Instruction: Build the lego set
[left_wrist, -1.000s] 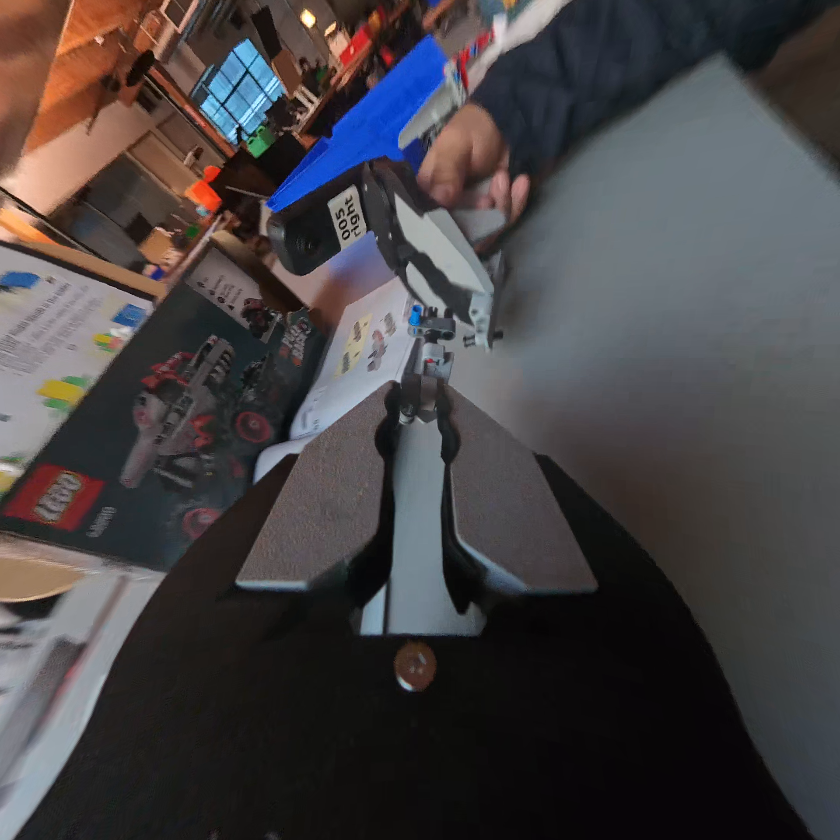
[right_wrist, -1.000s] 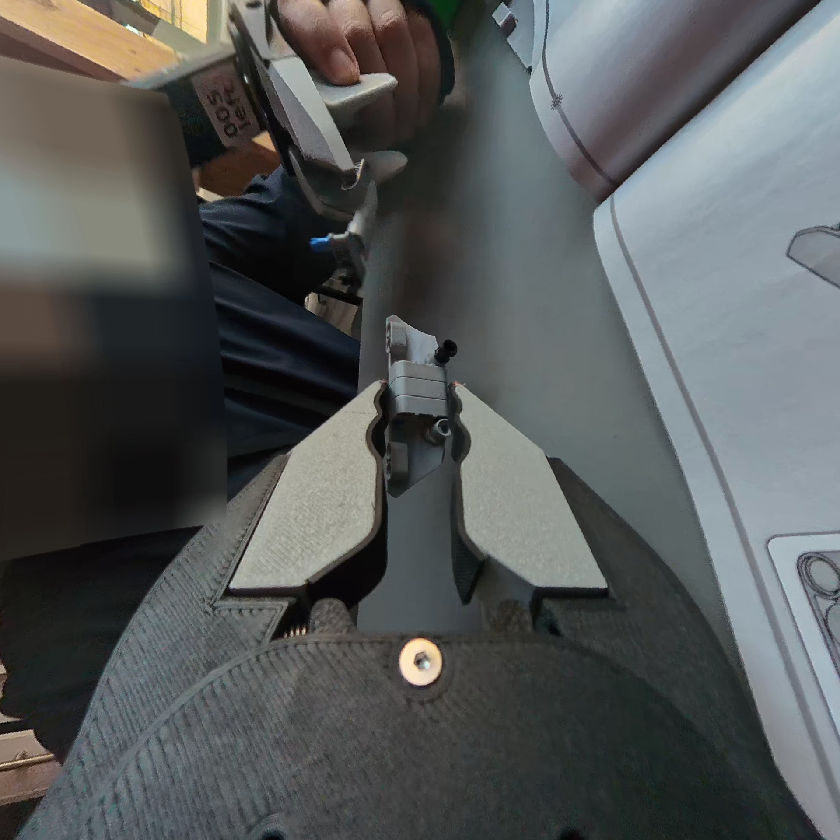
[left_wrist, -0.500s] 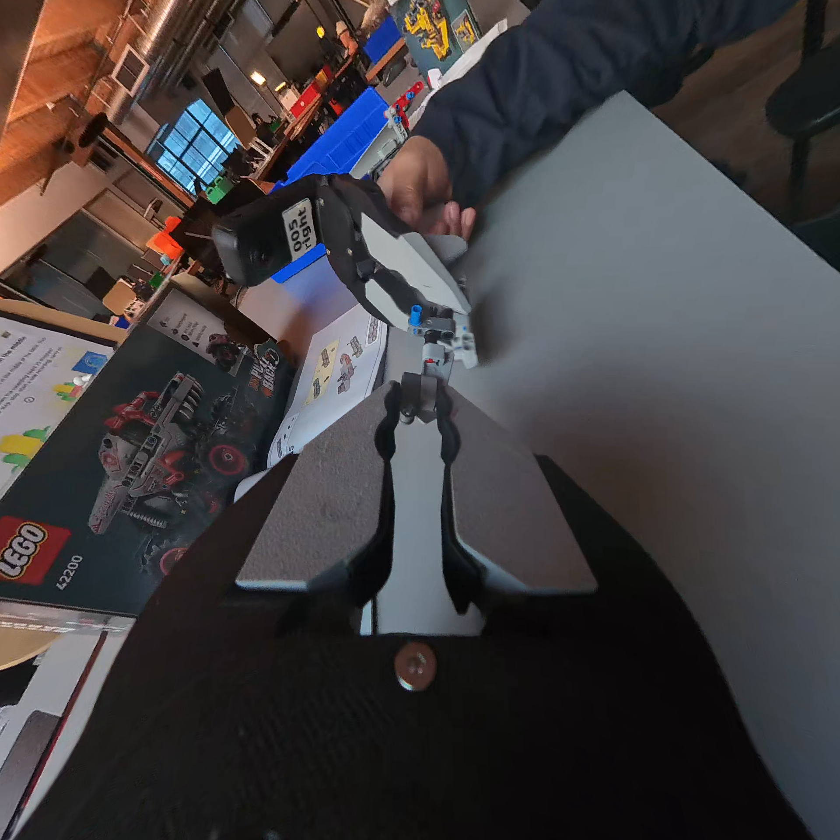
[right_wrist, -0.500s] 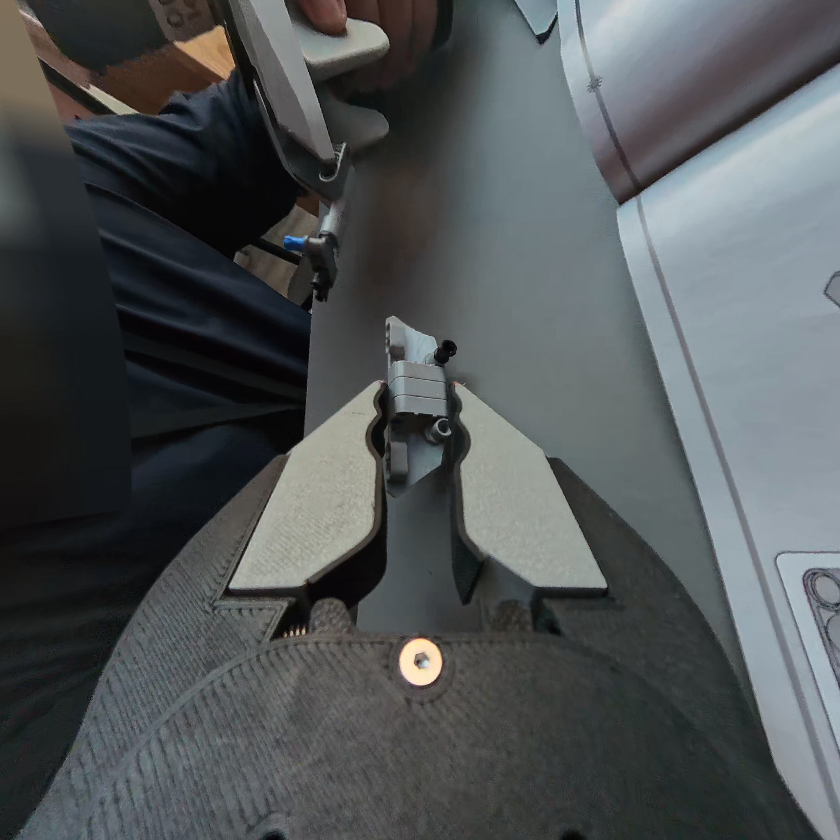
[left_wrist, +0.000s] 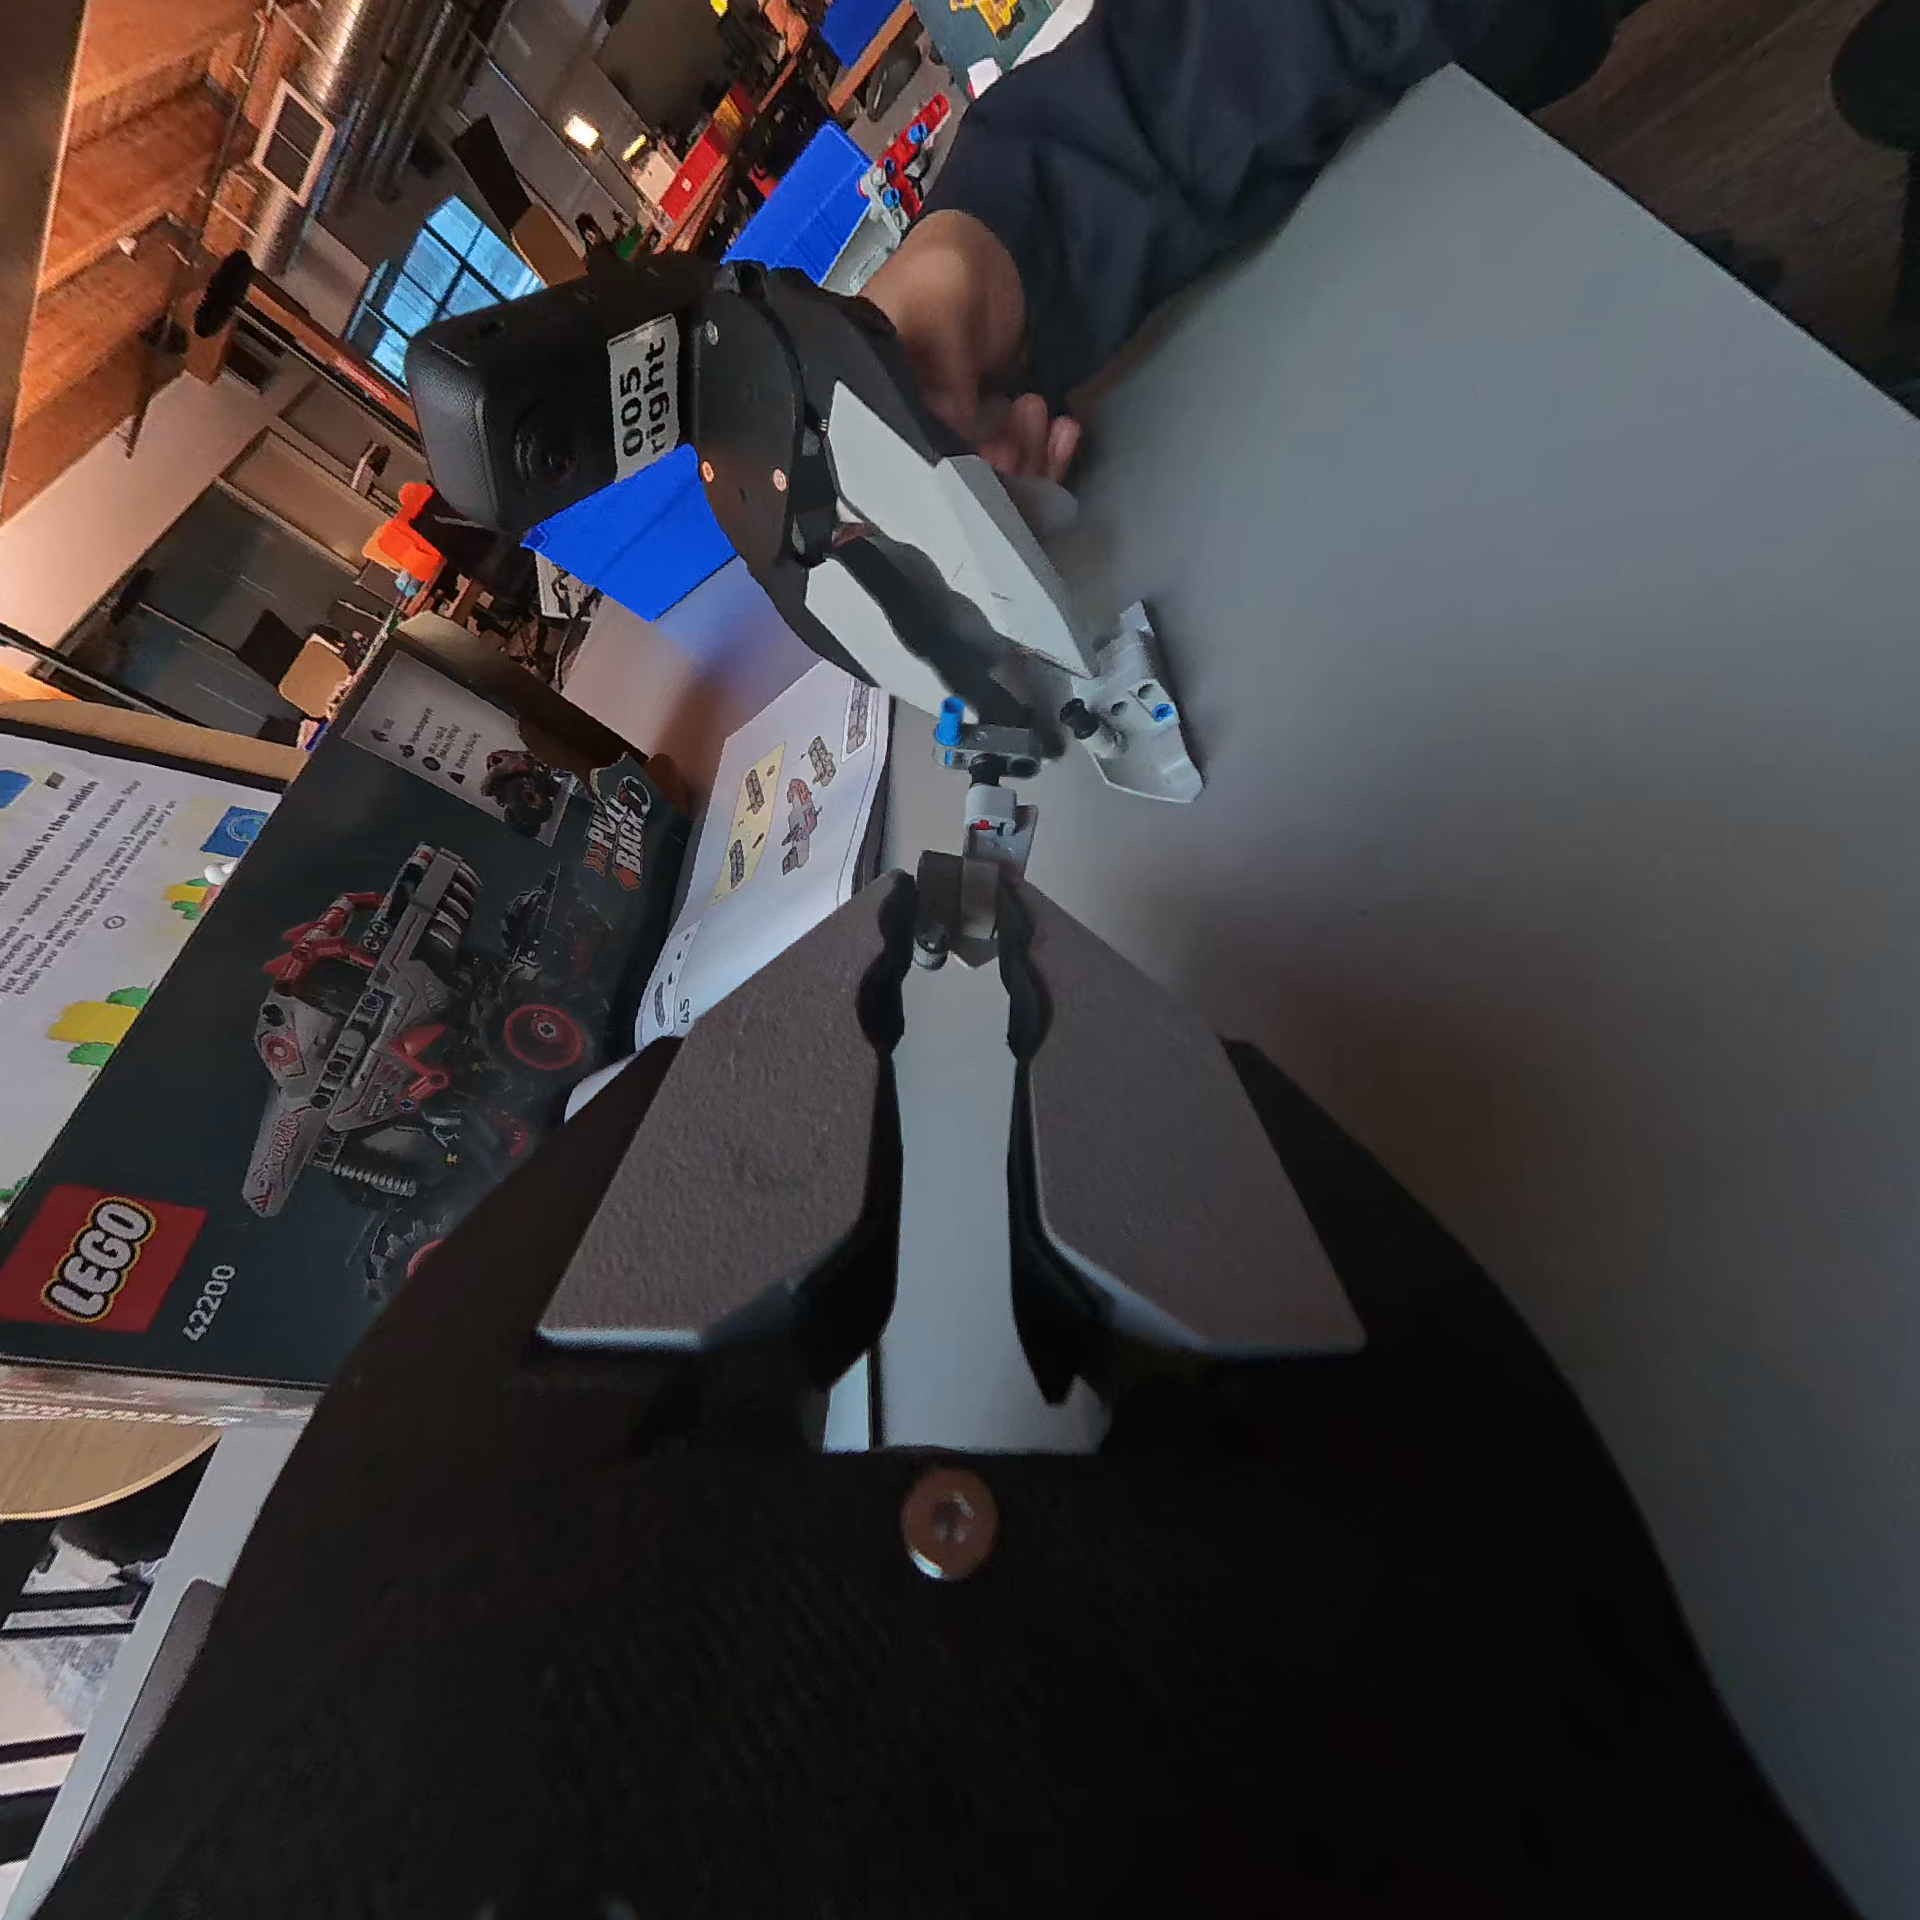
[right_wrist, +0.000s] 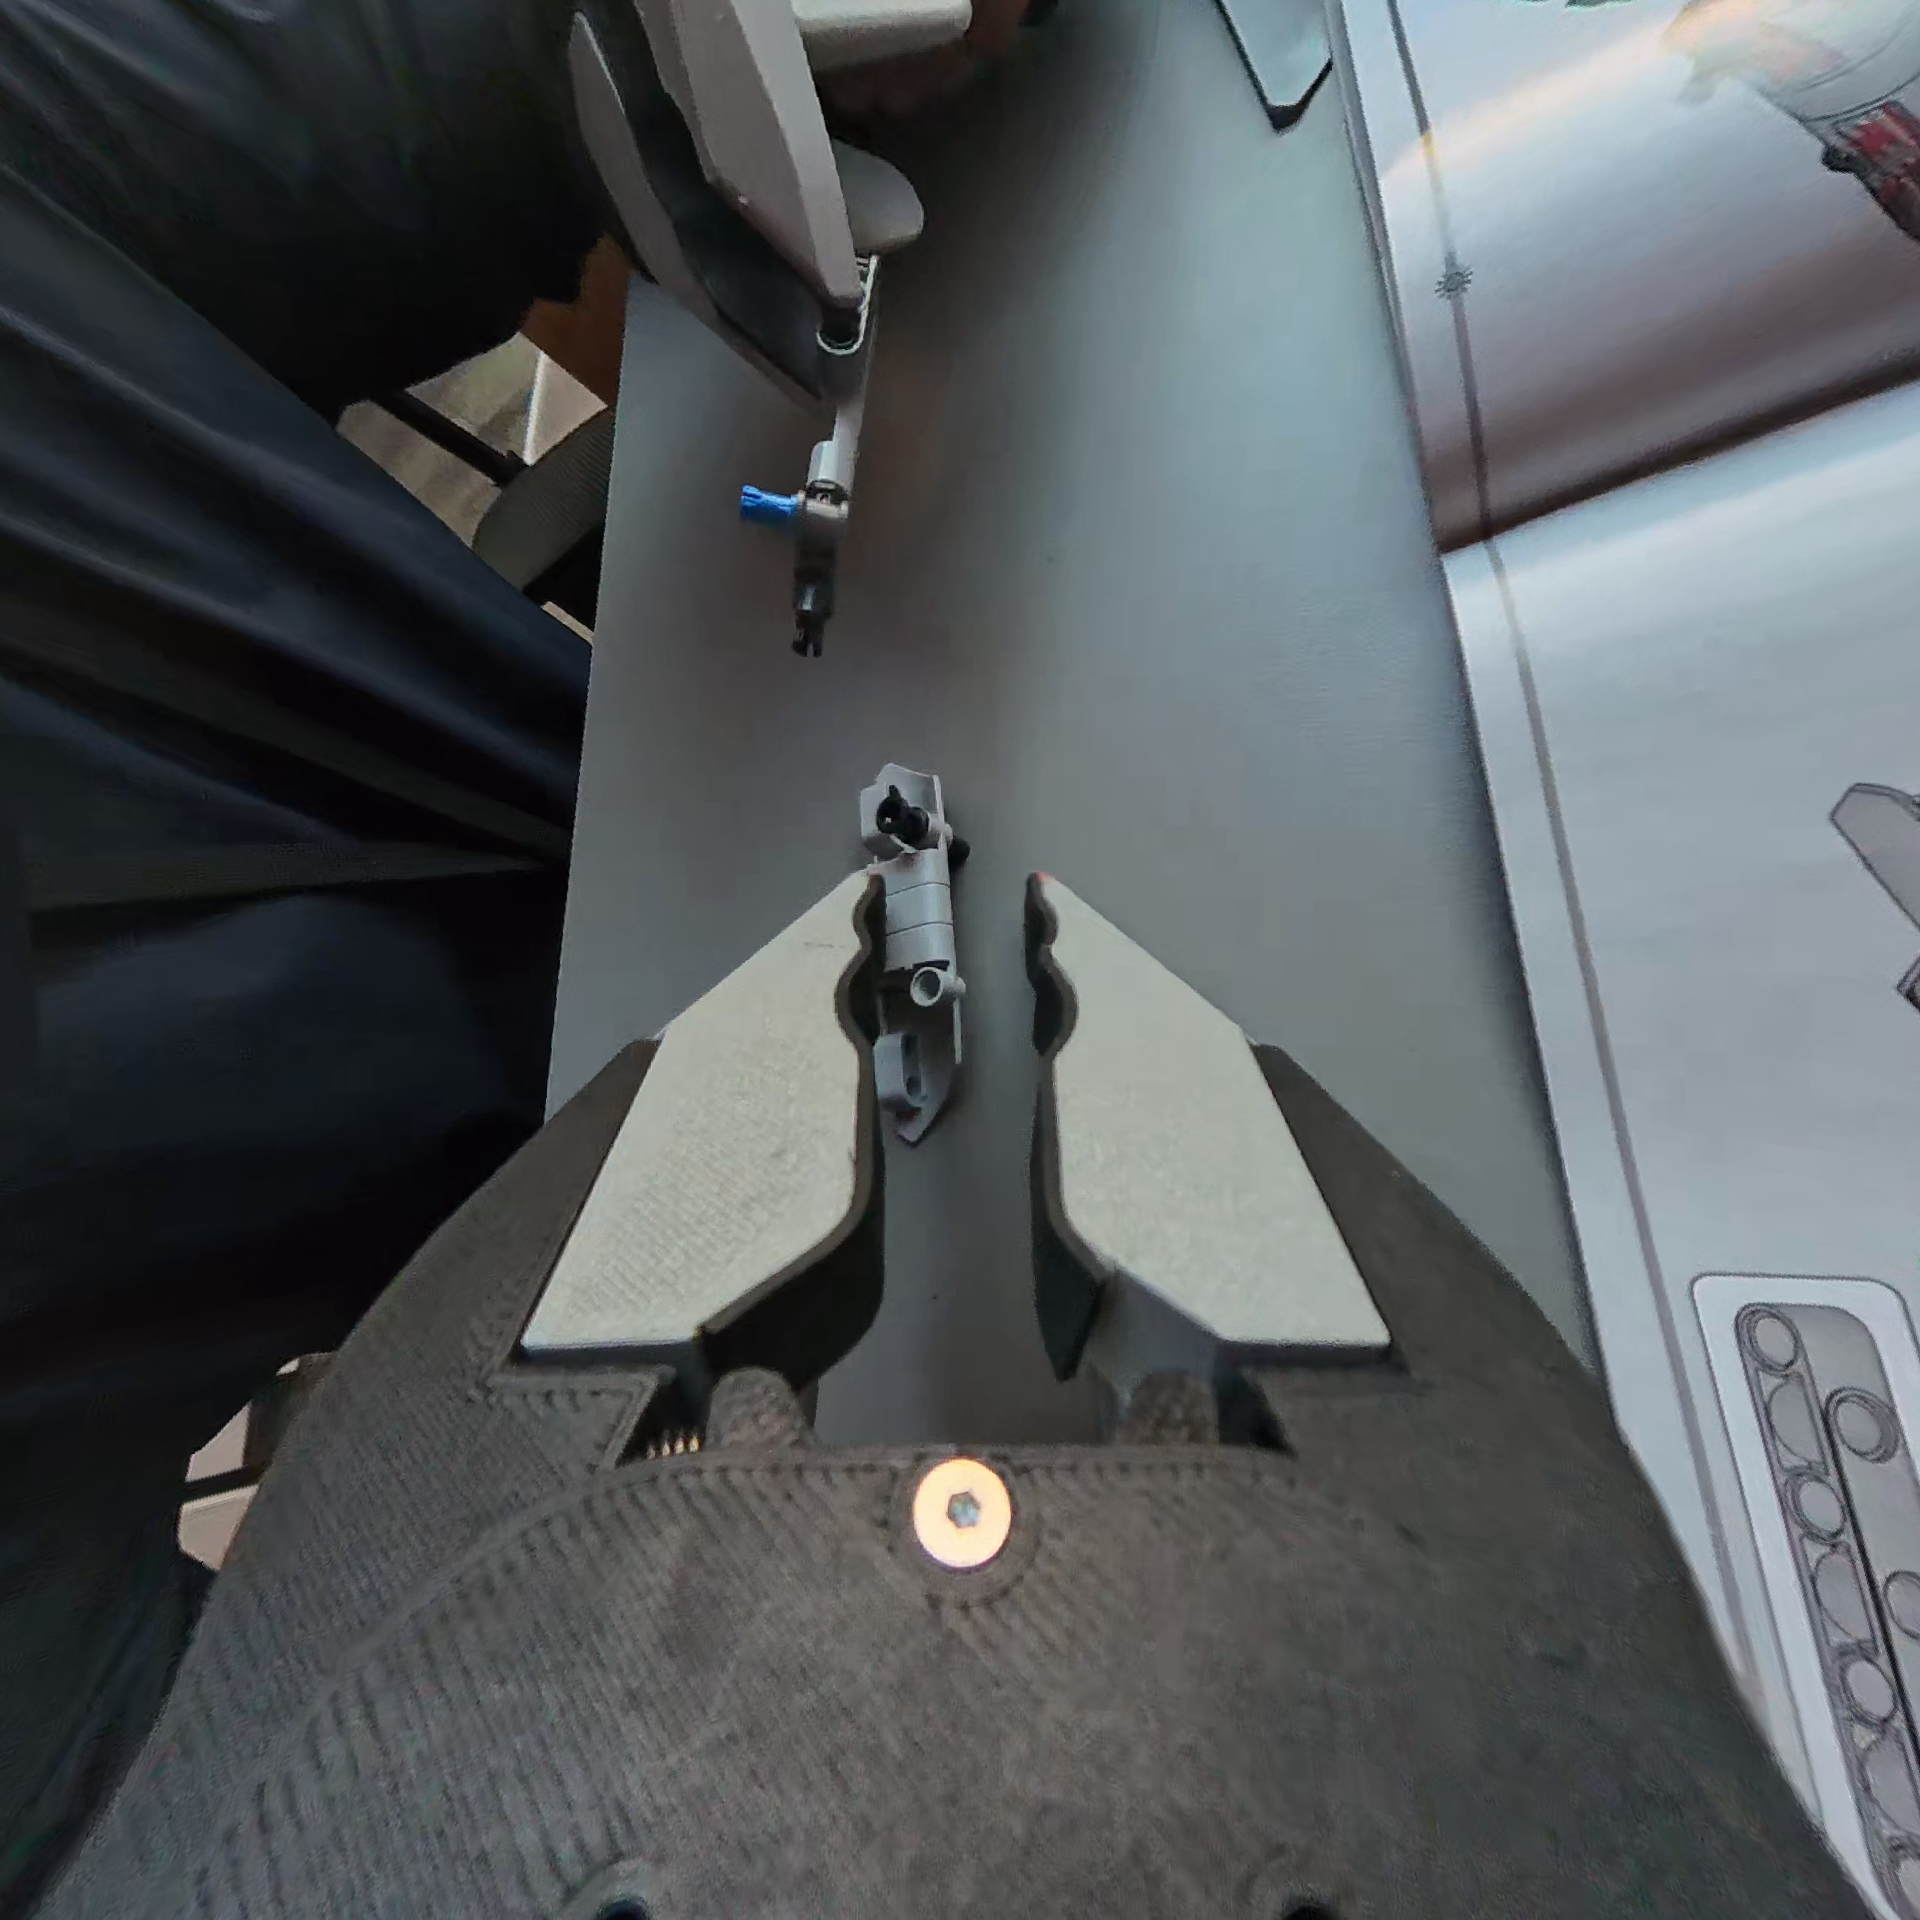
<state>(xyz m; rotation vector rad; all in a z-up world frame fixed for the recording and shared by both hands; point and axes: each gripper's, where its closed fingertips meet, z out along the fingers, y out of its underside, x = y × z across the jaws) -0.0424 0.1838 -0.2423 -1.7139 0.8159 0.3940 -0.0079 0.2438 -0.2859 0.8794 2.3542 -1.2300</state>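
Note:
My left gripper (left_wrist: 956, 914) is shut on a small grey lego assembly (left_wrist: 985, 821) with a blue pin (left_wrist: 948, 717) at its far end, held above the grey table (left_wrist: 1455, 727). In the right wrist view that assembly (right_wrist: 821, 520) hangs from the left gripper (right_wrist: 847, 312) near the table's edge. My right gripper (right_wrist: 951, 894) is open. A grey lego panel piece (right_wrist: 914, 966) with black pins lies on the table between its fingers, against the left finger (right_wrist: 748, 1091). The left wrist view shows the right gripper (left_wrist: 1060, 696) over that panel piece (left_wrist: 1138, 717).
The lego box (left_wrist: 312, 1039) and an open instruction booklet (left_wrist: 779, 821) lie left of the work spot; the booklet's pages (right_wrist: 1714, 935) fill the right of the right wrist view. The table's edge (right_wrist: 587, 727) runs beside a person's dark sleeve (right_wrist: 260, 623). A blue bin (left_wrist: 644, 540) stands behind. Tip to tip, the grippers are about 9 cm apart.
My right gripper has opened and let go of the grey panel piece, which now lies on the table. The left gripper with its small assembly has moved farther from the right gripper.

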